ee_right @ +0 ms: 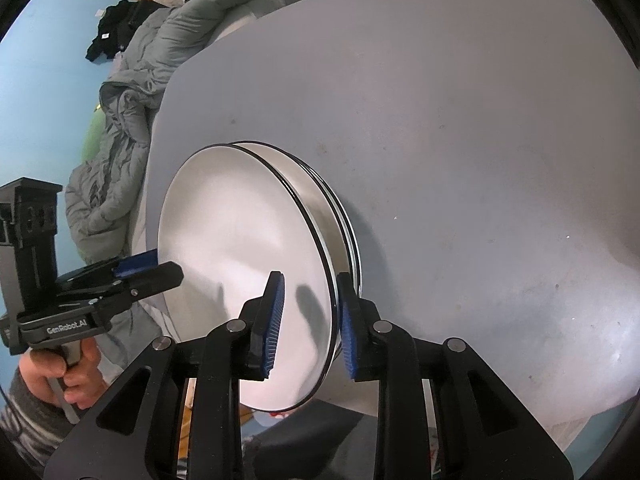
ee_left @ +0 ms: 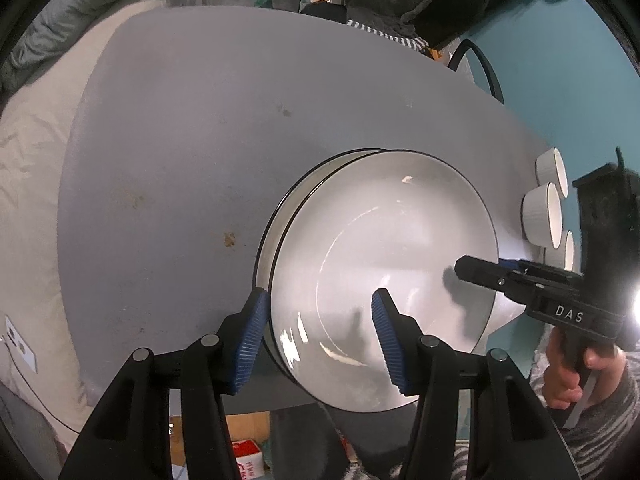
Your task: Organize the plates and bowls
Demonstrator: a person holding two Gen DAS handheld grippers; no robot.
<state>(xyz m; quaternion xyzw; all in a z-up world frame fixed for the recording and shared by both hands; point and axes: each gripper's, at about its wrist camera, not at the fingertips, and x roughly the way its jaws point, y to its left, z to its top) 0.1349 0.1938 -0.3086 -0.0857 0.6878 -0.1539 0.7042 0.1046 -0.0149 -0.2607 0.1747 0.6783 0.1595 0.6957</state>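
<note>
A stack of white plates with black rims sits at the near edge of the round grey table [ee_left: 180,140]. The top plate [ee_left: 384,264] [ee_right: 240,248] lies shifted off the lower plates [ee_left: 269,236] [ee_right: 347,220] and overhangs the table edge. My left gripper [ee_left: 322,338] straddles its near rim, one blue pad outside and the other hovering over the plate's inside; the jaws stand apart. My right gripper [ee_right: 310,324] straddles the opposite rim, pads clear of it, a shadow under the inner pad. Each gripper shows in the other's view: right gripper [ee_left: 484,268], left gripper [ee_right: 150,266].
Three small white ribbed bowls [ee_left: 546,214] stand at the table's right edge. A grey jacket [ee_right: 132,92] and pale bedding [ee_left: 32,160] lie beyond the table. A black chair back [ee_left: 480,68] stands at the far right. Boxes [ee_left: 248,456] sit on the floor below.
</note>
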